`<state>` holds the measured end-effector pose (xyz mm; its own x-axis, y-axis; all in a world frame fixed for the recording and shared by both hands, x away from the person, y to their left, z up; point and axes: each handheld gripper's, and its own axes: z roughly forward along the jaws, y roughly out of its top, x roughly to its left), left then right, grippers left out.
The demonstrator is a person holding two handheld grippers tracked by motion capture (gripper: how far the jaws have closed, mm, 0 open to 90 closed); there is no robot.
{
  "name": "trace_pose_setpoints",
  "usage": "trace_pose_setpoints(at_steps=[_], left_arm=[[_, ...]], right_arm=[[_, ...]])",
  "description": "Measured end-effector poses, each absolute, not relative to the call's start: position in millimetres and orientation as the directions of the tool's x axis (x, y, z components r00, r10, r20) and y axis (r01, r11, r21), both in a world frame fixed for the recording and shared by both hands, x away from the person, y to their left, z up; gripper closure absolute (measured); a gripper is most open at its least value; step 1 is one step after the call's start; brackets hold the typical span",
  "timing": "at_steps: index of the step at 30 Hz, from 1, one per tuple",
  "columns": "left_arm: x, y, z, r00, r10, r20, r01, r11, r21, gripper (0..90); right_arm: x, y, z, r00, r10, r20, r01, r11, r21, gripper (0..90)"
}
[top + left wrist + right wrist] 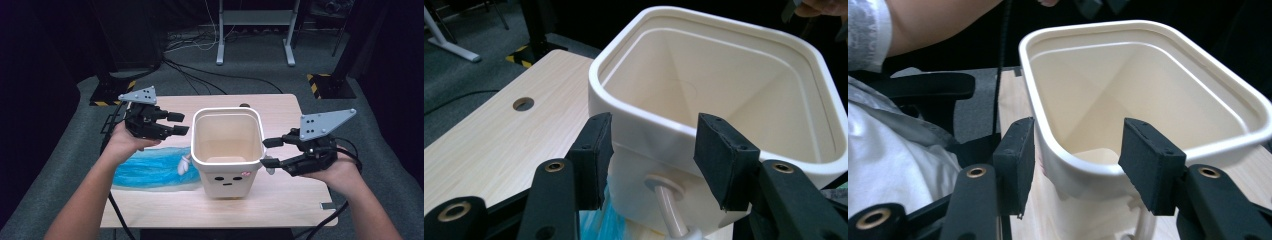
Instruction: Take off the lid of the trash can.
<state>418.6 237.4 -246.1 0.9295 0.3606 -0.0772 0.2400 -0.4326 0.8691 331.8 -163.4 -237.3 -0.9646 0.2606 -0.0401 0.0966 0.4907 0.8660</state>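
Currently left gripper [181, 123] and right gripper [267, 152] are flanking the cream square plastic bin [227, 150] on the wooden bench [280, 200], jaws standing open, gripping nothing.

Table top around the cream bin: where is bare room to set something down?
Bare wood lies on the table along the near edge in front of the cream bin, and at the far left corner by the cable hole. The blue bag crowds the bin's left; each gripper flanks the rim.
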Motion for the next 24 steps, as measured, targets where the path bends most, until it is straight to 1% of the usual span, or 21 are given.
trace_pose_setpoints(at_steps=[5, 6, 11, 16, 19, 24], left_arm=[[423.3, 232.7, -242.2, 0.931, 0.355, -0.086, 0.244, -0.428, 0.870, 50.7], [425.7, 230.3, -241.0, 0.932, 0.348, -0.099, 0.249, -0.417, 0.874, 51.6], [428.9, 224.4, -240.4, 0.939, 0.331, -0.097, 0.238, -0.419, 0.876, 53.6], [430.9, 220.1, -239.8, 0.942, 0.324, -0.088, 0.227, -0.423, 0.877, 53.7], [434.9, 213.8, -241.9, 0.944, 0.318, -0.085, 0.224, -0.433, 0.873, 54.4], [441.4, 207.4, -243.1, 0.939, 0.333, -0.081, 0.228, -0.431, 0.873, 54.6]], right_arm=[[332.1, -153.9, -236.5, -0.974, 0.225, -0.035, 0.085, 0.502, 0.861, 48.0], [332.2, -149.3, -236.5, -0.977, 0.213, -0.030, 0.084, 0.505, 0.859, 48.0], [333.4, -140.0, -238.6, -0.982, 0.186, -0.023, 0.076, 0.509, 0.858, 49.5], [333.8, -133.9, -241.7, -0.986, 0.168, -0.018, 0.072, 0.515, 0.854, 51.7], [334.6, -127.9, -245.0, -0.990, 0.139, -0.006, 0.069, 0.527, 0.847, 54.1], [336.2, -122.3, -249.5, -0.992, 0.127, 0.003, 0.071, 0.532, 0.843, 56.2]])
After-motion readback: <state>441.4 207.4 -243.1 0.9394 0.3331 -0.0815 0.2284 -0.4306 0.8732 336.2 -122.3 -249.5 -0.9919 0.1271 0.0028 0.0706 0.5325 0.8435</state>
